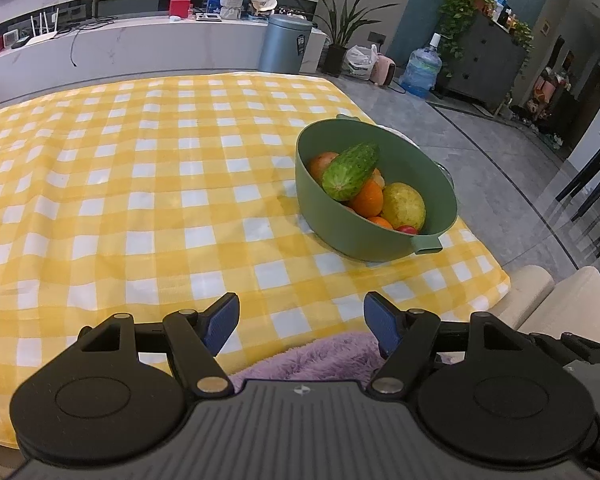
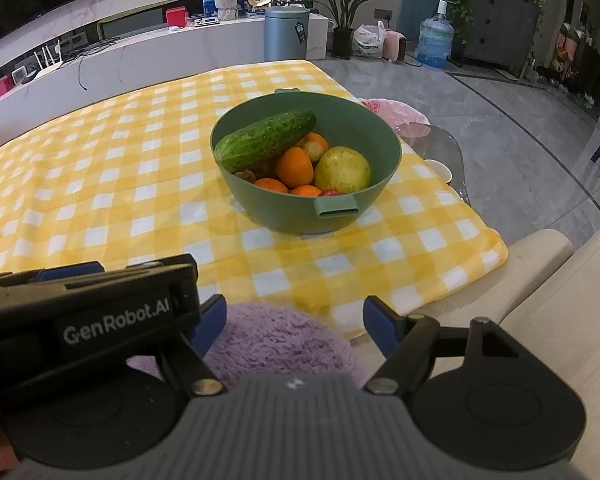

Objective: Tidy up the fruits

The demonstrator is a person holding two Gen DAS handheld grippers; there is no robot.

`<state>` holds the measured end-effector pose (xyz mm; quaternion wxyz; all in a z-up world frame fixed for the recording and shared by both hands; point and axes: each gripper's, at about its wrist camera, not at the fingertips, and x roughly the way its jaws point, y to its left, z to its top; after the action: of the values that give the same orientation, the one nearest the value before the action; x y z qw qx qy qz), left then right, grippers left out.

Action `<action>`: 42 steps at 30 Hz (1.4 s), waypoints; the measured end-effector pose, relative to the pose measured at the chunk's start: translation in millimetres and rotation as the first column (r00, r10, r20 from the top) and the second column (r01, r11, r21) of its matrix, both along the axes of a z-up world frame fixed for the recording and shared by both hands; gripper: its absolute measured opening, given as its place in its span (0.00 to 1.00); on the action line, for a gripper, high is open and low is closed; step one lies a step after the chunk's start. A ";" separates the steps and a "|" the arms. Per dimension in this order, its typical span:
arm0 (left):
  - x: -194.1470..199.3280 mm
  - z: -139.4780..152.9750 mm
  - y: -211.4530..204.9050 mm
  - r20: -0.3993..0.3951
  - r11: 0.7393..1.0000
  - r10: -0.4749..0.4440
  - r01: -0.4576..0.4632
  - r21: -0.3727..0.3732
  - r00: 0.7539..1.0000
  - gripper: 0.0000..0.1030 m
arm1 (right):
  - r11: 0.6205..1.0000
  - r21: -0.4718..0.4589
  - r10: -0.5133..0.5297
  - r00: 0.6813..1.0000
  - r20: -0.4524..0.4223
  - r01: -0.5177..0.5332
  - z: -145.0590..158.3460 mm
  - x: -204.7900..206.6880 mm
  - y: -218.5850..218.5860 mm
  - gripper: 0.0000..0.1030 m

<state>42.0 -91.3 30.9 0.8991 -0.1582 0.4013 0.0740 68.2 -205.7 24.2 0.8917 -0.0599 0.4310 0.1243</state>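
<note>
Both grippers are being held apart and empty at the near edge of the table, short of the bowl.

The left gripper [image 1: 300,322] is being kept with its blue pads wide apart, nothing between them, above a purple fluffy cushion [image 1: 320,354] and the yellow checked cloth [image 1: 140,200]. The right gripper [image 2: 294,320] is likewise being held open and empty, with the left one lying just beside it. The green bowl [image 2: 376,184] is being left standing on the cloth, well ahead of both; a cucumber [image 2: 266,140], oranges [image 2: 295,166] and a yellow-green fruit [image 2: 342,170] are being held inside it.
</note>
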 end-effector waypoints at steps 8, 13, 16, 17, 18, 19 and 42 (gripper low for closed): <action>-1.8 2.7 0.0 0.006 1.000 -0.003 0.003 0.000 1.000 0.81 | 1.000 0.005 0.003 1.000 0.007 -0.003 4.6 -2.5 -0.2 0.70; -3.1 4.8 0.3 0.011 1.000 -0.002 0.002 0.001 1.000 0.81 | 1.000 0.004 0.004 1.000 0.011 -0.004 6.1 -3.5 0.4 0.70; -4.6 6.9 1.5 0.013 1.000 0.000 0.000 0.002 1.000 0.81 | 1.000 0.006 0.006 1.000 0.013 -0.006 7.7 -4.7 1.5 0.70; -4.8 7.8 1.7 0.013 1.000 -0.003 0.003 0.002 1.000 0.81 | 1.000 0.005 0.007 1.000 0.014 -0.007 8.5 -5.2 2.0 0.70; -4.8 7.2 2.0 0.013 1.000 -0.004 0.004 0.001 1.000 0.81 | 1.000 0.005 0.008 1.000 0.016 -0.008 9.4 -5.7 2.3 0.70; -5.1 8.1 2.4 0.014 1.000 -0.007 0.007 0.003 1.000 0.81 | 1.000 0.006 0.009 1.000 0.016 -0.009 10.0 -6.0 2.8 0.70; -8.8 19.0 7.9 0.037 1.000 -0.026 0.025 0.003 0.999 0.81 | 1.000 0.001 0.025 0.999 0.048 -0.025 20.2 -12.3 9.0 0.70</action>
<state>33.2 -83.4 49.8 0.9075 -0.1531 0.3864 0.0602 55.8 -196.6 44.4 0.9003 -0.0676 0.4085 0.1340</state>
